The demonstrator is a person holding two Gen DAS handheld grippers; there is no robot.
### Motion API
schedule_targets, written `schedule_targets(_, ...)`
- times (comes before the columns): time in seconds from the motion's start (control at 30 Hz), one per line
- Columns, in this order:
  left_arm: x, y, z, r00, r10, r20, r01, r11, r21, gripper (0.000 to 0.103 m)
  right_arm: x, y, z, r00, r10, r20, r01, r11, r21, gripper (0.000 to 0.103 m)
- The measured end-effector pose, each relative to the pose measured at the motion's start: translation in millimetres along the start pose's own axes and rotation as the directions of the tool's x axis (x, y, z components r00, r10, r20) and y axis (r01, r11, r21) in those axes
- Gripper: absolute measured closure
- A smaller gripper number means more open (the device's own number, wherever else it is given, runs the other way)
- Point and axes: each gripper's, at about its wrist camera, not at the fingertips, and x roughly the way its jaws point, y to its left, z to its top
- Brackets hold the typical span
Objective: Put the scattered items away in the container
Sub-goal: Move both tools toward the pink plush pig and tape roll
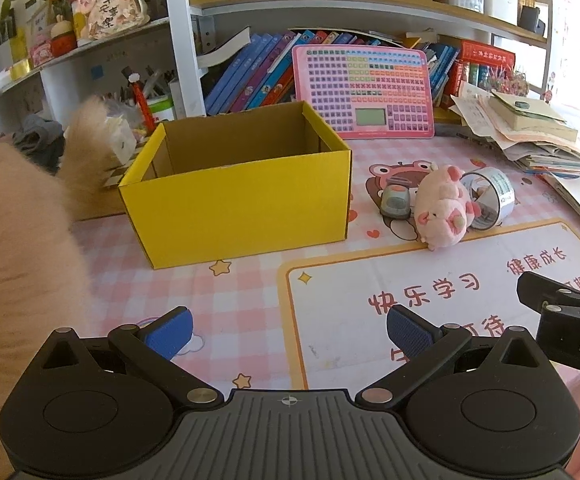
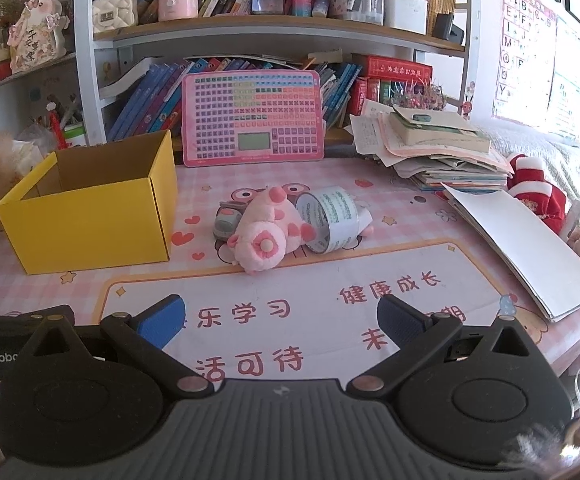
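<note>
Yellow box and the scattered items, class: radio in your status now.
Left gripper, right gripper open, empty. Yellow box open; plush pig, tape roll, small grey gadget clustered outside. Path unobstructed.

Pink desk mat [image 2: 330,184] bears yellow box [image 2: 90,216], plush pig [image 2: 266,232], tape [image 2: 330,216].

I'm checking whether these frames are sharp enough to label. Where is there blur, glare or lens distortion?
Left wrist view: a blurred tan furry shape fills the left edge; the shelves bow from fisheye; the yellow box, pink plush pig and tape roll are sharp. Right wrist view: window glare washes out the right side; blur at the lower right corner.
</note>
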Motion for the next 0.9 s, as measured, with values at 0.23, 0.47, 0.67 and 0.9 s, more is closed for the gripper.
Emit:
schedule_targets(0.23, 4.3, 3.6, 0.9, 1.000, -0.012, -0.018, 0.011, 1.000, -0.030, 0.000, 2.1, 0.0, 1.1, 1.000, -0.001, -0.007, 0.001, 1.000, 0.001, 0.000)
schedule_targets(0.47, 4.4, 4.2, 1.4, 1.000, 0.001, -0.016, -0.001, 0.999, -0.035, 0.000, 3.3, 0.6, 2.1, 1.000, -0.005, -0.010, 0.005, 1.000, 0.002, 0.000)
schedule_targets(0.67, 2.6, 2.1, 1.3, 1.000, 0.008, -0.011, -0.008, 1.000, -0.026, 0.000, 2.9, -0.5, 2.3, 1.000, -0.005, -0.010, 0.005, 1.000, 0.005, 0.000)
schedule_targets(0.9, 0.9, 2.3, 0.5, 1.000, 0.010, -0.013, -0.011, 1.000, -0.029, 0.000, 2.3, -2.0, 0.7, 1.000, -0.003, -0.013, 0.003, 1.000, 0.009, 0.000)
